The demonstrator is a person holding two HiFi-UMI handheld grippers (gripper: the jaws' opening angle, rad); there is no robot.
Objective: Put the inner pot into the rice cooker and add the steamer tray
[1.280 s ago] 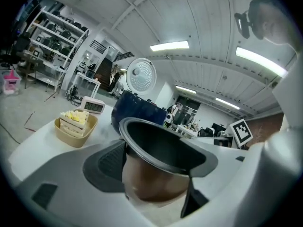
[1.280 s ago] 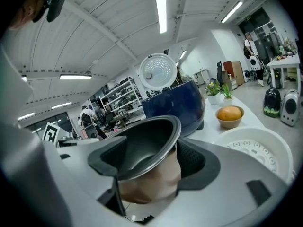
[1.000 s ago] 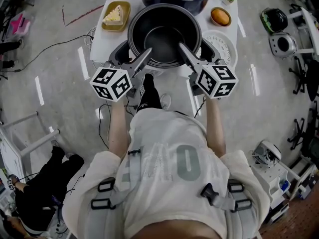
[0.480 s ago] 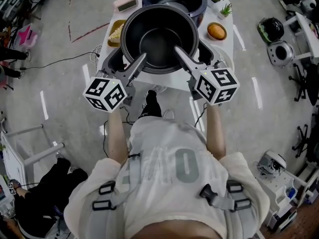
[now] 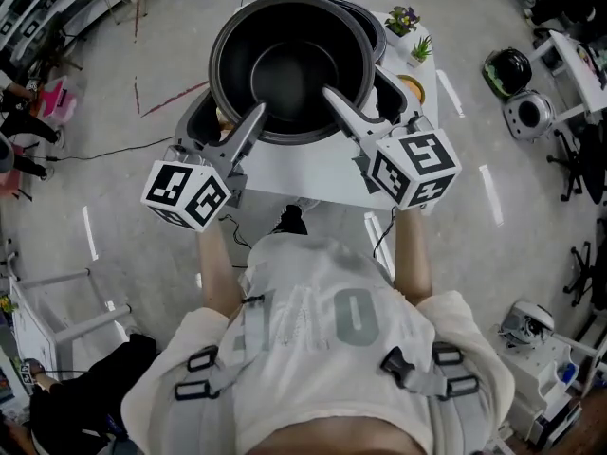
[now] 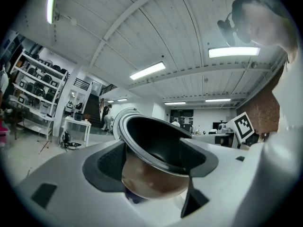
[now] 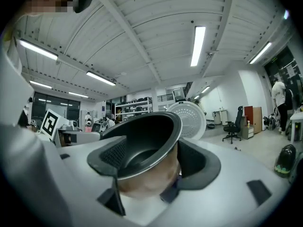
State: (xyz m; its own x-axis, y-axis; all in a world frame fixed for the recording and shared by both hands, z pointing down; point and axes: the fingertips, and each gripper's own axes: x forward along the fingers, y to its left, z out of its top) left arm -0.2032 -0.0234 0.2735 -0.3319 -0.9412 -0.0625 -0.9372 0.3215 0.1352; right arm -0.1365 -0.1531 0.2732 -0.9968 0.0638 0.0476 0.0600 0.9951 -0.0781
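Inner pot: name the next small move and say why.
Probably ease the inner pot forward and slightly right until it centres over the rice cooker. The left gripper and right gripper both clamp its rim, it hangs above the table, and the cooker's rim peeks out beyond its far-right edge.

A black metal inner pot (image 5: 289,64), held aloft at upper centre of the head view, hangs in front of the dark round rice cooker (image 5: 377,31) and covers nearly all of its opening from above. Two small green potted plants (image 5: 403,17) crowd the upper right corner of the white table (image 5: 303,169), just beside the cooker. The table's near strip offers open passage, as does the grey floor (image 5: 123,207) on either side.
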